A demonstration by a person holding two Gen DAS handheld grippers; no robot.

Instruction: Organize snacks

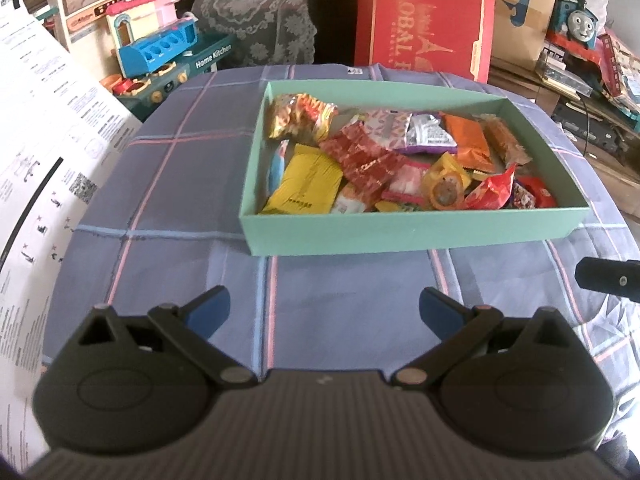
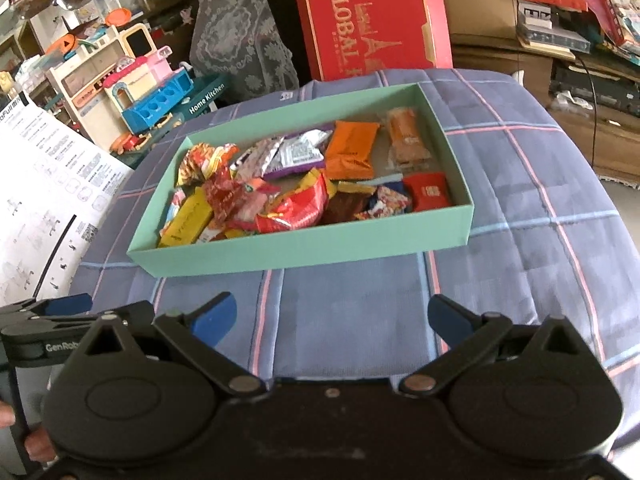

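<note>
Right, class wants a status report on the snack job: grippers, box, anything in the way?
Left gripper open, empty. Right gripper open, empty. Snacks all piled in green box on checked cloth. Path to box unobstructed.

A shallow box (image 1: 408, 236) sits on the cloth-covered table (image 1: 180, 184), toward its far side, with the snack packets (image 1: 384, 160) heaped inside it. Both grippers are on the near side of the box, side by side: the left gripper (image 1: 324, 312) and the right gripper (image 2: 332, 318) (jaws spread, nothing between them). Behind the table stands a large flat carton (image 2: 372, 24); toy kitchen sets (image 2: 160, 96) lie off to the far left, a toy train (image 1: 576, 20) to the far right. A printed sheet (image 1: 48, 152) lies along the left edge.
</note>
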